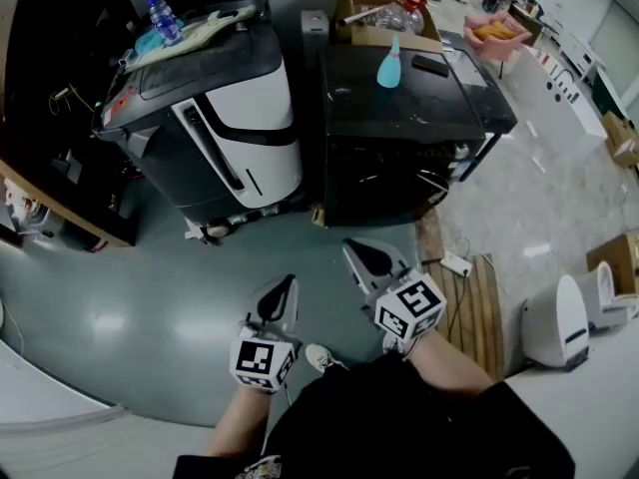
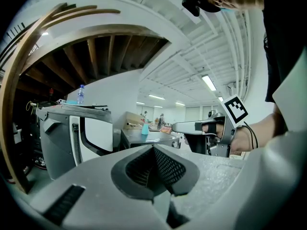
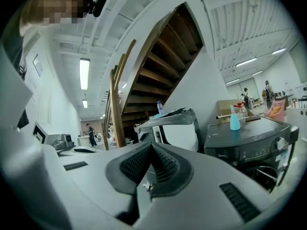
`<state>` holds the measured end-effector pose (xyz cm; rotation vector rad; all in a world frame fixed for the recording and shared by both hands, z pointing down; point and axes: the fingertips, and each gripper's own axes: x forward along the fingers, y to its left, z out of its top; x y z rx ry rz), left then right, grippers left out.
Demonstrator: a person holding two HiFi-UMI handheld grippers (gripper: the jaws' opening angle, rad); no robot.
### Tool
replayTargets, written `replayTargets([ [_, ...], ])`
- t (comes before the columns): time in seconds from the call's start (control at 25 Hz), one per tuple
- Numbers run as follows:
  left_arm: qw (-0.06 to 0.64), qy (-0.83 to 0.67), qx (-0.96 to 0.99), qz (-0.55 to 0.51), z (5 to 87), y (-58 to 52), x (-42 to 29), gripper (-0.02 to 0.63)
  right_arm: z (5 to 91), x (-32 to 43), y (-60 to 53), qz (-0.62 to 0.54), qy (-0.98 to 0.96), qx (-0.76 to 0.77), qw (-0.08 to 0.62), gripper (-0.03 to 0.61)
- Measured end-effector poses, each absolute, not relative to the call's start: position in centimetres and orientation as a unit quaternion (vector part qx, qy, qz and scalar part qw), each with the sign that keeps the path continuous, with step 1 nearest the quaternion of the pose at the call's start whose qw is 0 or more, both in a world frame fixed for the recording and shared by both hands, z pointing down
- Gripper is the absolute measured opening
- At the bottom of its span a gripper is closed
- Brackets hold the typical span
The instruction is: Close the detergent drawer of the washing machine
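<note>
A black front-loading washing machine (image 1: 399, 118) stands ahead of me, and its control panel (image 3: 252, 147) faces me in the right gripper view. I cannot make out how its detergent drawer stands from here. My left gripper (image 1: 283, 285) is held low over the grey floor, shut and with nothing in it; its jaws meet at the left gripper (image 2: 154, 150). My right gripper (image 1: 351, 249) is a little nearer the machine, also shut and holding nothing, and shows again as the right gripper (image 3: 151, 147). Both are well short of the machine.
A grey-and-white machine (image 1: 215, 118) with a water bottle (image 1: 163, 18) on top stands left of the black one. A blue bottle (image 1: 389, 65) and a remote lie on the black top. A cardboard box (image 1: 384, 8) is behind. A wooden pallet (image 1: 479, 307) and a white appliance (image 1: 559, 322) are at right.
</note>
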<state>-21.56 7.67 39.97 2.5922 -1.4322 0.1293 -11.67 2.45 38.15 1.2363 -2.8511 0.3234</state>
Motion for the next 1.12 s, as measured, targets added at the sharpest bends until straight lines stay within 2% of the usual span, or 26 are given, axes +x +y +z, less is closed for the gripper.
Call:
replayTargets([
  [0.32,0.084,-0.476,0.874,0.048,39.5,9.1,-15.6,0.003,37.1,-5.5,4.7,0.093,-0.910,0.404,0.004,-0.002],
  [0.76,0.086,-0.476,0.874,0.041,39.1,12.4,-3.5,0.003,36.6,6.3,7.9,0.091,-0.911,0.403,-0.007,-0.002],
  [1.12,0.082,-0.478,0.874,0.043,38.8,14.7,2.8,0.003,36.9,12.5,10.3,0.097,-0.911,0.400,-0.014,-0.002],
])
